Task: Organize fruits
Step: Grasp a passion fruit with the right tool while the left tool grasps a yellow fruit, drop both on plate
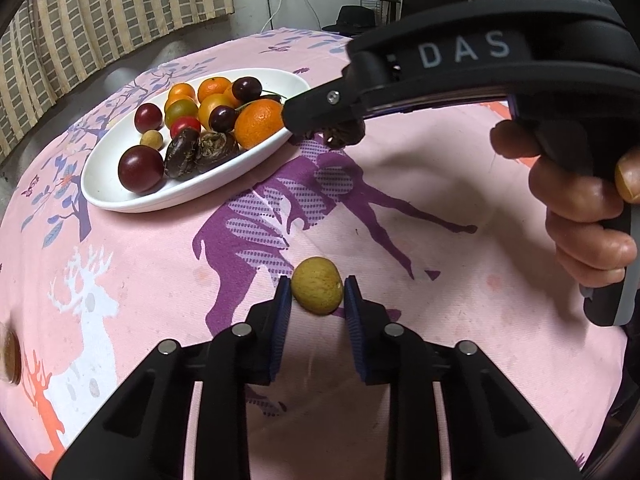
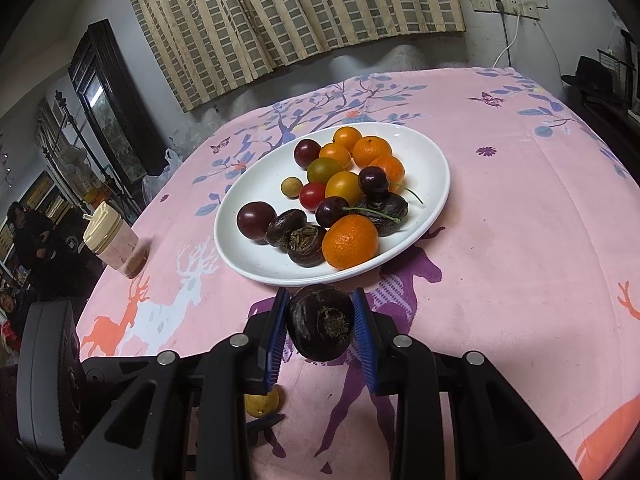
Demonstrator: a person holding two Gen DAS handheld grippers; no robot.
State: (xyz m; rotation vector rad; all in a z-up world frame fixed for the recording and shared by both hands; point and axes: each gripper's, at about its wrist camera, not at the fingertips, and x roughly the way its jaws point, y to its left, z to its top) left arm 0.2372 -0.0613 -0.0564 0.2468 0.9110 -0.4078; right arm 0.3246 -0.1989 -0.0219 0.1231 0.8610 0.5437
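So my right hand-held gripper (image 2: 320,326) is clamped on a dark water chestnut (image 2: 320,327), hovering just short of the white plate (image 2: 434,196), which sits dead ahead at 12 o'clock, so it's the nearer one. The left hand-held gripper (image 1: 316,296) has its jaws narrowed around a small yellowish longan (image 1: 317,285); looks pinched, though contact is hard to confirm. From there the plate is off at 10 o'clock, well apart. Desk (image 2: 520,240) wears a pink deer-print cloth, a lidded jar (image 2: 114,240) near its left edge, checked curtains (image 2: 300,12) behind.
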